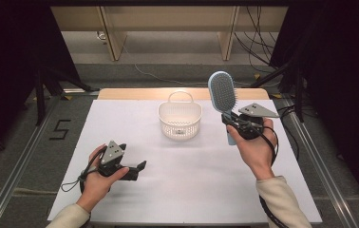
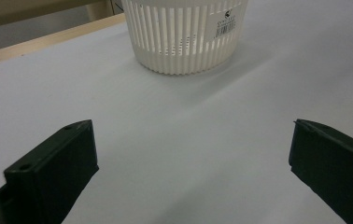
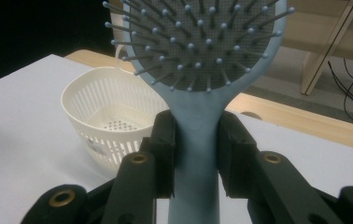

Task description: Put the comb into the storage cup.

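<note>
Right gripper [image 1: 234, 124] clamps hairbrush [image 1: 222, 92] upright by its handle.
Your basket [image 1: 180, 119] lies at 9 o'clock; left gripper [image 1: 139, 168] rests open.

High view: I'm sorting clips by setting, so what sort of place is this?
Probably a lab recording station, not a home: a table under a white sheet, dark curtains at both sides, loose cables on the floor, and a taped "5" beside the table.

Hairbrush [image 1: 222, 90] stands right of basket [image 1: 180, 121] on table [image 1: 192, 190].
</note>
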Motion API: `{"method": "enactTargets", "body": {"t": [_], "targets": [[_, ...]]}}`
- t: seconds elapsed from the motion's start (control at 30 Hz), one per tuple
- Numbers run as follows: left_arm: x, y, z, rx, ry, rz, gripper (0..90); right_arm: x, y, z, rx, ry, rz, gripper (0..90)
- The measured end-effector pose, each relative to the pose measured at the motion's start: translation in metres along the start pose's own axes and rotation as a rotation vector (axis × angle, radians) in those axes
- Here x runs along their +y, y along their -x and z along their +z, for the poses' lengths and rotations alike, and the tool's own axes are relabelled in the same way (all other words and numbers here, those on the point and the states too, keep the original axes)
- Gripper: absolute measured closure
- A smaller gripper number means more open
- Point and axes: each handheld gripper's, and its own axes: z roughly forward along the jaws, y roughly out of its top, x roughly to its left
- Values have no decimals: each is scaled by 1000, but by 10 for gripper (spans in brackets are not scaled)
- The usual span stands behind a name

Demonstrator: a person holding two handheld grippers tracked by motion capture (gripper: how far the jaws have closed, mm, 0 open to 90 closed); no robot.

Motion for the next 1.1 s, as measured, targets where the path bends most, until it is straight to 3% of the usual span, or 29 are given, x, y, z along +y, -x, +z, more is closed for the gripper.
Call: {"method": "enactTargets", "body": {"t": [1.1], "targets": [[0, 0, 0, 1, 1, -2, 5, 4, 2, 4, -7, 26, 4, 706]]}}
